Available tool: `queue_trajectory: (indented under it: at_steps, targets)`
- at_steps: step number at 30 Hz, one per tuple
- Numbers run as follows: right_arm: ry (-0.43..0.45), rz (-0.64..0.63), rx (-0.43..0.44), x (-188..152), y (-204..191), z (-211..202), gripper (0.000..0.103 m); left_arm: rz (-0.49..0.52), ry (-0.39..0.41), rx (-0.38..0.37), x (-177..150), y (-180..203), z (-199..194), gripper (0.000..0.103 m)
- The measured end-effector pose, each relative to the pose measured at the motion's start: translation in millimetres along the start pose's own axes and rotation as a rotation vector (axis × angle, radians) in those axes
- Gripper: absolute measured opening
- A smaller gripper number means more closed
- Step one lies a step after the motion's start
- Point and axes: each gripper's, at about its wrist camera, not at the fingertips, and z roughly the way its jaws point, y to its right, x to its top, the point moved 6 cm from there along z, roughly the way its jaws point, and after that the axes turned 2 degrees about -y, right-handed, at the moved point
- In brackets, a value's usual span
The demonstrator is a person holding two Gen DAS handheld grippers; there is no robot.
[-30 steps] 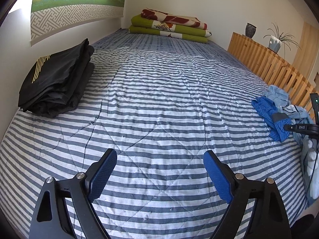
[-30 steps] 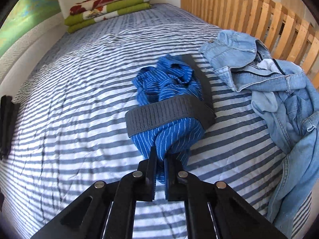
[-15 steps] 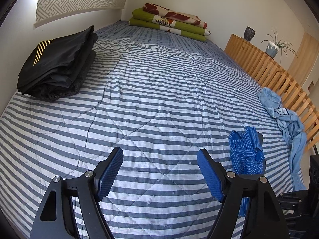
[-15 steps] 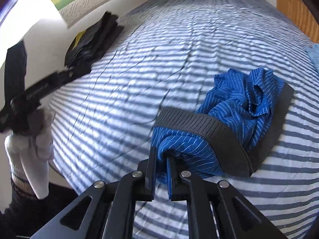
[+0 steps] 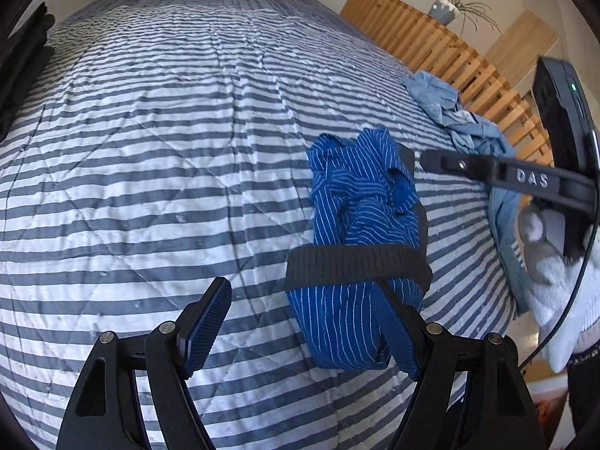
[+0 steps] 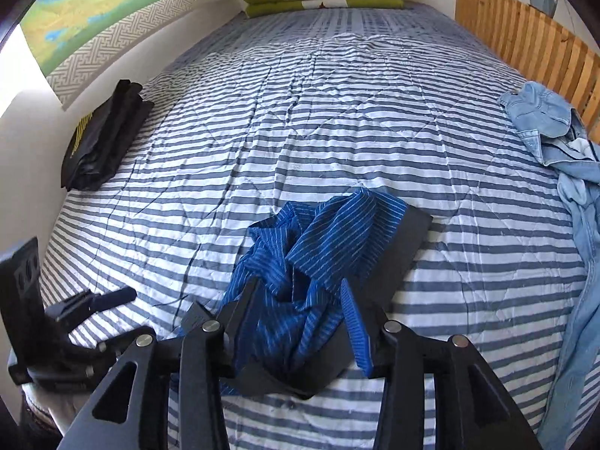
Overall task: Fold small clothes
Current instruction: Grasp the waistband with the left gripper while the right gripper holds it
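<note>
On striped bed (image 6: pixel 337 120): blue shorts (image 6: pixel 311 255) crumpled | denim heap (image 6: pixel 555 142) beside | both hand-held grippers (image 5: pixel 300 322) (image 6: pixel 296 318) apart

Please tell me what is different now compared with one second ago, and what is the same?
The right gripper carried the blue striped shorts from beside the denim clothes toward the bed's middle, then opened and let go. The left gripper, open throughout, moved up to the shorts. The black folded pile and denim clothes stayed put.
</note>
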Motion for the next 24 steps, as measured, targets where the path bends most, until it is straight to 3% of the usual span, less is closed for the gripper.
queue_trajectory:
  at_steps: [2,3,4,6,7,8,9,12,18,21,24]
  targets:
    - [-0.016,-0.02,-0.062,11.2,4.0,21.4,0.045,0.005,-0.034,-0.001,-3.5,1.5,16.8,0.079]
    - [-0.036,-0.034,-0.084,13.1,5.7,33.3,0.045,-0.001,-0.048,-0.018,-5.4,1.9,22.8,0.069]
    - [-0.062,-0.041,-0.11,16.0,7.4,46.0,0.045,-0.011,-0.064,-0.034,-5.5,1.8,28.1,0.044]
    - [-0.11,-0.036,-0.109,17.4,12.2,66.5,0.045,-0.037,-0.076,-0.033,-1.9,-3.2,32.9,0.023]
    - [-0.125,-0.035,-0.091,16.9,14.6,72.3,0.036,-0.039,-0.061,-0.023,2.3,-5.5,32.9,0.017]
    - [-0.137,-0.035,-0.087,18.0,16.8,77.3,0.014,-0.04,-0.047,-0.014,7.3,-7.5,31.9,0.008]
    - [-0.146,-0.039,-0.091,19.5,18.6,80.1,0.006,-0.043,-0.035,-0.013,12.7,-9.9,29.4,0.008]
    - [-0.097,-0.043,-0.096,32.8,22.4,69.4,0.005,-0.048,0.027,-0.005,33.5,-19.1,7.9,0.006]
    - [0.123,0.002,-0.074,65.2,27.3,-24.4,0.005,-0.061,0.269,0.057,73.9,-43.2,-93.4,0.006]
    - [0.244,0.039,-0.043,67.1,29.4,-76.3,0.005,-0.049,0.368,0.065,76.5,-46.2,-140.6,0.006]
    - [0.297,0.098,-0.021,47.0,41.6,-106.3,0.005,-0.027,0.366,0.041,59.8,-46.3,-157.3,0.006]
